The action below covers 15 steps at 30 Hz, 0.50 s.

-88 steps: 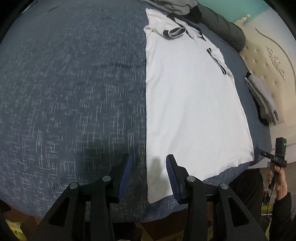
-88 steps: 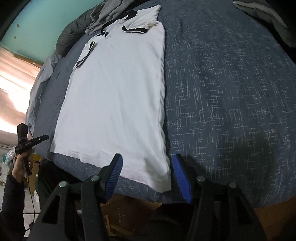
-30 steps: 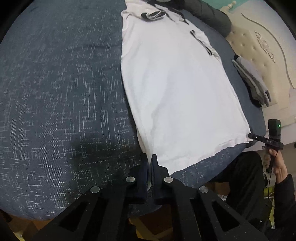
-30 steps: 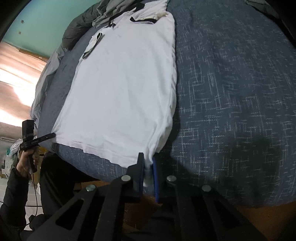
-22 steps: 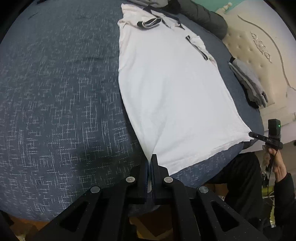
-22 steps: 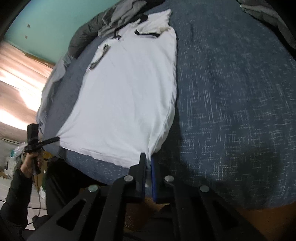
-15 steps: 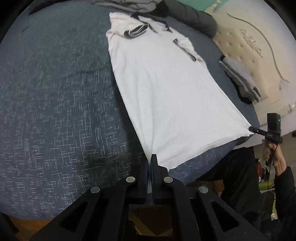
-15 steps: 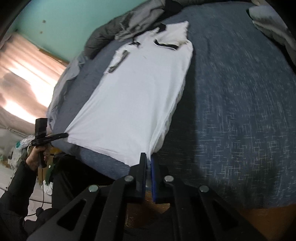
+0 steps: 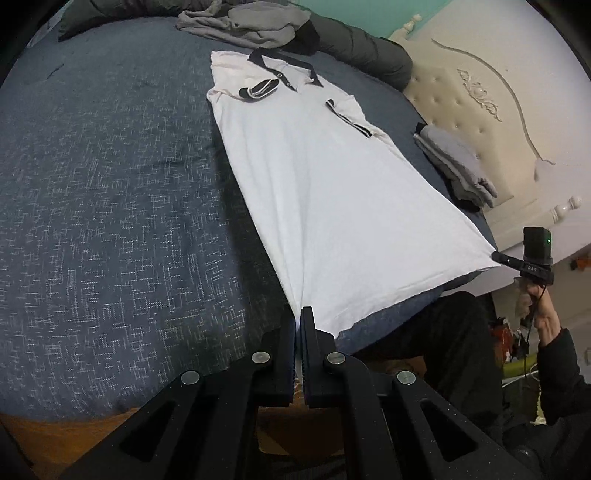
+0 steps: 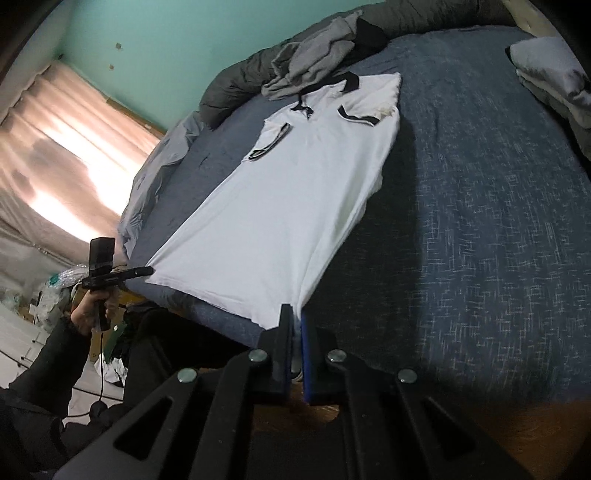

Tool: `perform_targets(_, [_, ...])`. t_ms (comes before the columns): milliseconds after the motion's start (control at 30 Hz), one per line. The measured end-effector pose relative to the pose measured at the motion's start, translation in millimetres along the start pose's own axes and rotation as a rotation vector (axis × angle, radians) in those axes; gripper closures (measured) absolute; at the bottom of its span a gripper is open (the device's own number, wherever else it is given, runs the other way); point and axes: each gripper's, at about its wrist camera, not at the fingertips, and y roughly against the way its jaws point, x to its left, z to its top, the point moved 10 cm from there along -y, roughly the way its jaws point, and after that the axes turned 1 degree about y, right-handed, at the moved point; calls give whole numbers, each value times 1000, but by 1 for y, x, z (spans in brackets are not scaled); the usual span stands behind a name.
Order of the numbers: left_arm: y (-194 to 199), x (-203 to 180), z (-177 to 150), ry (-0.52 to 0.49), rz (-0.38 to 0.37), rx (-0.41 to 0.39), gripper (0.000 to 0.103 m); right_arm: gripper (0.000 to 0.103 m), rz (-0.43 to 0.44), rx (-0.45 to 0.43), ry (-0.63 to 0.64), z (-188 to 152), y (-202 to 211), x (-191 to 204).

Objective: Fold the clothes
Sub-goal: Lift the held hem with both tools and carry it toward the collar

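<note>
A white short-sleeved polo shirt with a black collar and black-trimmed cuffs [image 9: 332, 184] lies lengthwise on a bed covered in dark blue fabric flecked with a pale crosshatch weave [image 9: 110, 221]. Its collar end rests flat, both sleeves folded inward over the chest, while the hem end is raised off the cover and pulled taut between the two tools, with fine tension creases fanning out from each gripped corner.

The left gripper [image 9: 298, 321], black with matte plastic fingers and round metal screws, has its jaws pressed together on one hem corner of the smooth knit cloth. The right gripper [image 10: 296, 317], its blue pad showing on one finger, has its jaws clamped on the opposite hem corner. In the right wrist view the lifted side edge casts a dark shadow on the bed.

A crumpled grey garment [image 9: 251, 22] and a puffy dark quilted roll [image 9: 362, 51] sit beyond the collar. A neat stack of folded grey clothes [image 9: 454, 162] lies near the cream tufted headboard with carved scrollwork [image 9: 480, 110].
</note>
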Motion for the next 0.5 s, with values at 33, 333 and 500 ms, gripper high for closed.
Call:
perform_targets(33, [2,-2,-1,-3,-2,-1,101,99,0,0,5,-1,3,2])
perform_targets(333, [26,-16,-9,-28,-23,-17,101,99,46,8,29,-10,23,26])
perform_targets(500, [35,-22,-9,-50,-27,-21,101,99,53,1,49,-3,29,34])
